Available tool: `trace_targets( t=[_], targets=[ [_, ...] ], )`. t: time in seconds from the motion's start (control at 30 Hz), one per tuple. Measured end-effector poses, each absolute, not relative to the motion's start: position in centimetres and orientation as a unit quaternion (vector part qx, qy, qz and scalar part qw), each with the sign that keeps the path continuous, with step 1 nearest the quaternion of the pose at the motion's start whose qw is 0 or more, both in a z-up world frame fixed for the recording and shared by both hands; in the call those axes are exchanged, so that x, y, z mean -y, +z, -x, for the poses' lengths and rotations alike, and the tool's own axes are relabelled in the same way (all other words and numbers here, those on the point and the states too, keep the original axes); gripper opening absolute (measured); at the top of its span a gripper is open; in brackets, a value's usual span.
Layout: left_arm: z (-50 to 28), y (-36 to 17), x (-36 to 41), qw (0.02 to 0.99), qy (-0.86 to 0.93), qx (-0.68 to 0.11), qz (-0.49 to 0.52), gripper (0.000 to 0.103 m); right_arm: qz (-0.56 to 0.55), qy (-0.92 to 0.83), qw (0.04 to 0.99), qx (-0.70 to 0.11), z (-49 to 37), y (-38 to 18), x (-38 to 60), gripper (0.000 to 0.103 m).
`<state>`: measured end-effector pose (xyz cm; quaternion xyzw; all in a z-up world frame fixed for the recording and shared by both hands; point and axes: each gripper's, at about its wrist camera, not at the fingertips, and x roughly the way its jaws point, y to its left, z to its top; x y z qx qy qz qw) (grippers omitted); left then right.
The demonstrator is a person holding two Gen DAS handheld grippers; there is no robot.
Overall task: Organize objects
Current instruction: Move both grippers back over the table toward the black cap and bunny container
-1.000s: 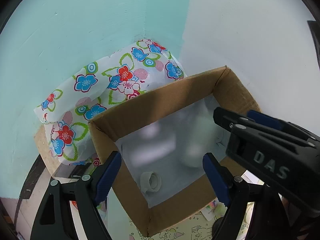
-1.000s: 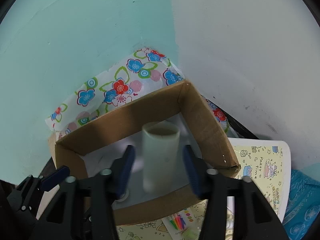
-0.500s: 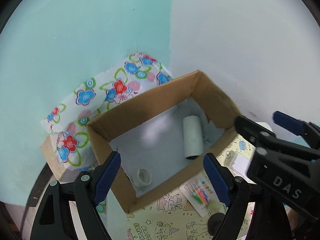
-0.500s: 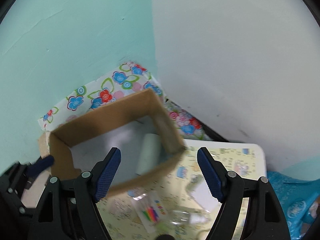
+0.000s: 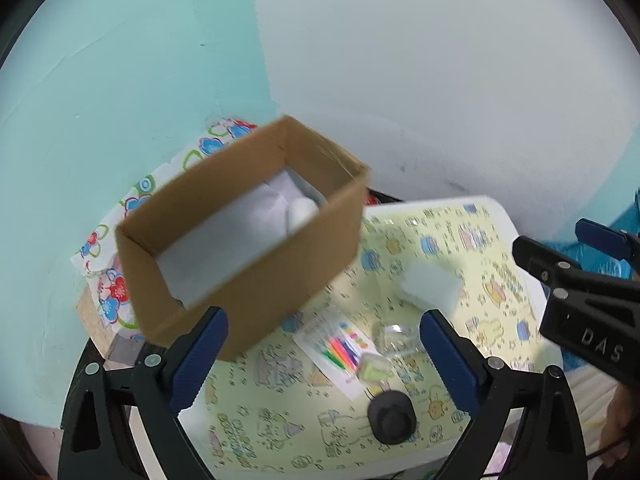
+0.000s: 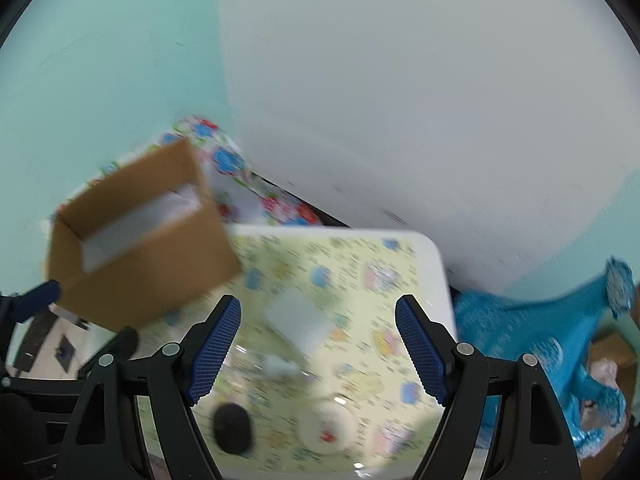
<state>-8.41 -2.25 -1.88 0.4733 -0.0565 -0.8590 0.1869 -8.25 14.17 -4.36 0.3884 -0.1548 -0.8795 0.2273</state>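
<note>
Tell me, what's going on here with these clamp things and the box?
A person is tidying small items into a cardboard box with two hand-held claws. Both the left claw and the right claw are open and empty. A white roll already lies in the box; candles, a sponge and a black cap wait on the table.

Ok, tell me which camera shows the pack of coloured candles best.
Left wrist view: the candle pack lies sharp on the yellow patterned table, its coloured sticks distinct. In the right wrist view that area is motion-blurred and the pack cannot be made out.
</note>
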Motion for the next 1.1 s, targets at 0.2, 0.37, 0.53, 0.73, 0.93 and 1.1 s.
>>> trace_targets(
  t=[0.2, 0.37, 0.53, 0.73, 0.93, 1.1],
  targets=[
    [7.3, -5.5, 0.1, 0.179, -0.860, 0.041, -0.477, 0.098, -0.430, -0.865, 0.219, 0.138, 7.8, -9.9, -15.0, 0.082],
    [5.7, -9.6, -0.3, 0.187, -0.846, -0.002, -0.500, 0.098, -0.463, -0.845, 0.237, 0.127, 7.0, -14.1, -14.2, 0.082],
    [4.4, -13.5, 0.2, 0.215, -0.832, -0.017, -0.511, 0.098, -0.482, -0.830, 0.249, 0.129, 5.9, -17.2, -13.6, 0.082],
    [3.5, -17.4, -0.1, 0.209, -0.818, -0.034, -0.535, 0.098, -0.510, -0.819, 0.240, 0.110, 5.5, -20.2, -11.8, 0.082],
    [4.0, -19.0, -0.4, 0.215, -0.809, -0.027, -0.546, 0.098, -0.534, -0.790, 0.272, 0.125, 5.4, -21.9, -10.3, 0.082],
    [4.1, -20.5, 0.4, 0.223, -0.796, -0.048, -0.560, 0.098, -0.553, -0.771, 0.288, 0.126, 5.5, -22.5, -9.4, 0.082]
  ],
)
